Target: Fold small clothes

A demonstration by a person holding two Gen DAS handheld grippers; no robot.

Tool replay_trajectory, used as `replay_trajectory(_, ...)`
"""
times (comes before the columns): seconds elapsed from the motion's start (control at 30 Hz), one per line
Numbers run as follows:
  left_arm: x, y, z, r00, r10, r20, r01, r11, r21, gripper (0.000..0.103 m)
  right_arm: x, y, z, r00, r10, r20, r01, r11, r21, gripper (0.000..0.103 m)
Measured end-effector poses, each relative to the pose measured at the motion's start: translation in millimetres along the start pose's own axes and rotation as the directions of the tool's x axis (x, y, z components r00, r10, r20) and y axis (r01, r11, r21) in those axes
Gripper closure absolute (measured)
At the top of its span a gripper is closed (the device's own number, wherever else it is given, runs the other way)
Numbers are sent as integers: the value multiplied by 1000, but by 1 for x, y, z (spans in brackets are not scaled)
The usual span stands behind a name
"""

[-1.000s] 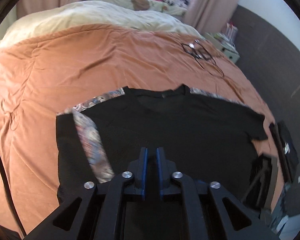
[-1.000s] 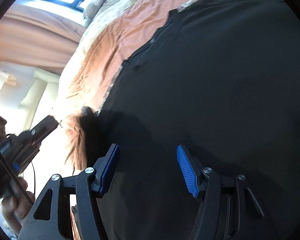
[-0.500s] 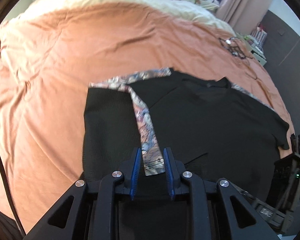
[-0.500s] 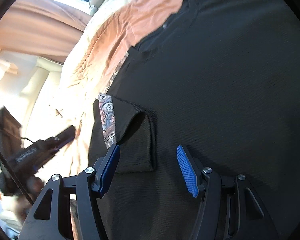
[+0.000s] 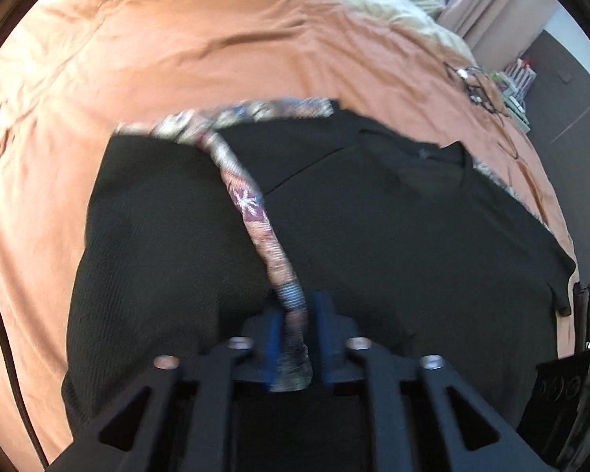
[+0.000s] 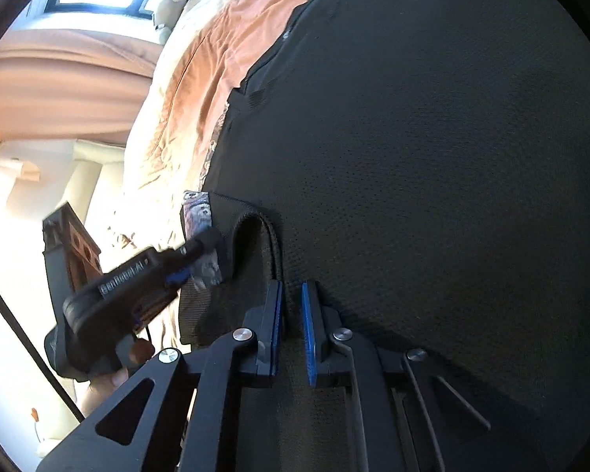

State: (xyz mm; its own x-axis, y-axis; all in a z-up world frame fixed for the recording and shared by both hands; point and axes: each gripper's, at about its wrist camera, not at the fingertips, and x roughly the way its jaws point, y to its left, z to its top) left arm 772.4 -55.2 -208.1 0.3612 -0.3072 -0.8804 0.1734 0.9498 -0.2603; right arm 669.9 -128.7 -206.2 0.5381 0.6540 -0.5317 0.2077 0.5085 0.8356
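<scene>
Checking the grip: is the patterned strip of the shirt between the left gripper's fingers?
Yes, the patterned strip runs down between the left gripper pads.

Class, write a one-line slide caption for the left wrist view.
Left gripper pinches the patterned sleeve band of a black T-shirt on an orange bedspread.

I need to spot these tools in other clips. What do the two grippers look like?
Both are matte black, with triangular cut-outs in the frame, silver screw heads and blue ribbed pads on the fingers. The left gripper carries white lettering on its side, too blurred to read surely. A thin black cable runs past the edge of its view. No sleeves show.
</scene>
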Motion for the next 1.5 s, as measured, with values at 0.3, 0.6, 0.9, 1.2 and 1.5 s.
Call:
replay_trajectory(0.3,-44,-42,17,986,-118,121,106,989,105,40,-4,18,0,1000,-7,-2,6,997,-80,61)
replay_trajectory(0.6,-70,-3,11,986,-44,161,31,996,86,40,12,19,1,1000,17,-19,-19,994,-106,60)
replay_trajectory(0.9,-85,54,-8,985,119,128,-128,990,58,40,27,18,5,1000,14,-24,-16,994,-107,88)
replay_trajectory(1.2,-78,105,-36,980,192,50,-192,981,-13,44,15,9,-5,999,6,32,-5,999,-45,102)
replay_trajectory(1.5,-53,103,-57,982,188,-10,-188,982,0,57,-3,12,-19,997,-51,65,53,998,-40,102)
